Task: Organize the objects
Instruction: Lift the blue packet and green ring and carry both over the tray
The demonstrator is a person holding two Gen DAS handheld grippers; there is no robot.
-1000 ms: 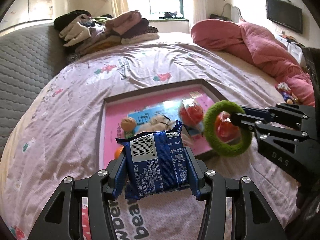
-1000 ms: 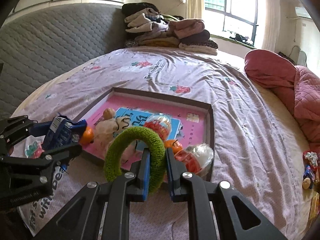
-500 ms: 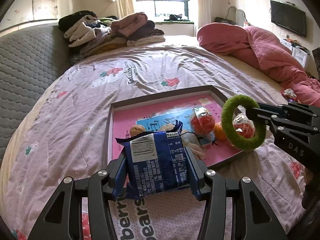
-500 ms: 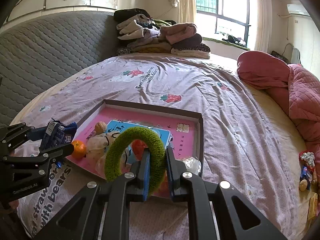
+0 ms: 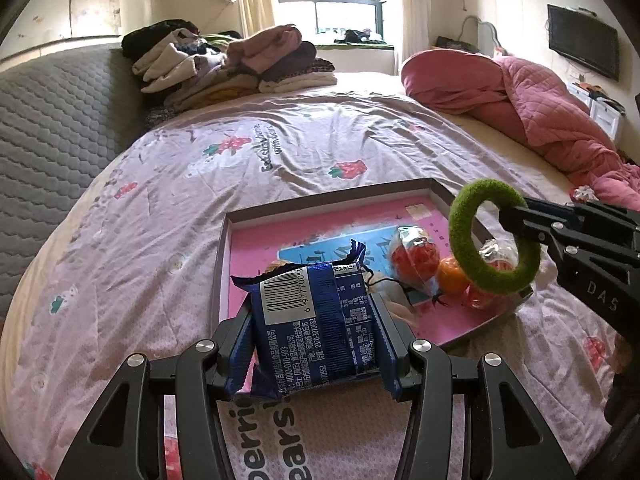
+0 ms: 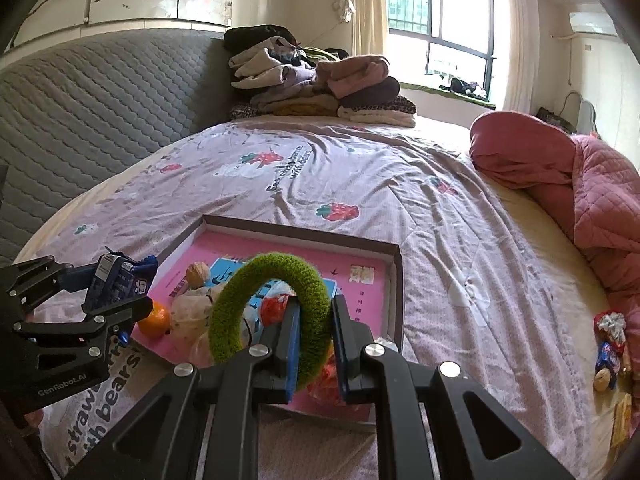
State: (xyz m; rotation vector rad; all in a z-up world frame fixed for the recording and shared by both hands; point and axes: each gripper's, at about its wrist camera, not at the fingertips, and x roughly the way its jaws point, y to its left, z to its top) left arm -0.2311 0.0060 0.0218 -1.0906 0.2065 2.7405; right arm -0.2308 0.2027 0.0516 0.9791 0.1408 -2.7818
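Observation:
My left gripper (image 5: 316, 340) is shut on a blue snack packet (image 5: 320, 320) and holds it above the near left edge of a shallow tray (image 5: 332, 200) with a pink floor. My right gripper (image 6: 314, 340) is shut on a fuzzy green ring (image 6: 272, 308), held upright over the tray's near right corner. In the left wrist view the ring (image 5: 494, 236) hangs at the right. Inside the tray lie an orange (image 5: 452, 278), red wrapped balls (image 5: 416, 256), a walnut (image 6: 198, 274) and a pale wrapped bundle (image 6: 190, 312).
The tray lies on a bed with a strawberry-print sheet (image 6: 360, 184). Folded clothes (image 6: 320, 84) are stacked at the far end, a pink quilt (image 6: 580, 200) lies at the right, and small toys and snacks (image 6: 608, 344) sit at the right edge. A grey padded headboard (image 6: 100, 108) runs along the left.
Both views have tipped upward, showing more of the room, and the tray sits further from the grippers. Both grippers keep hold of the packet and the ring.

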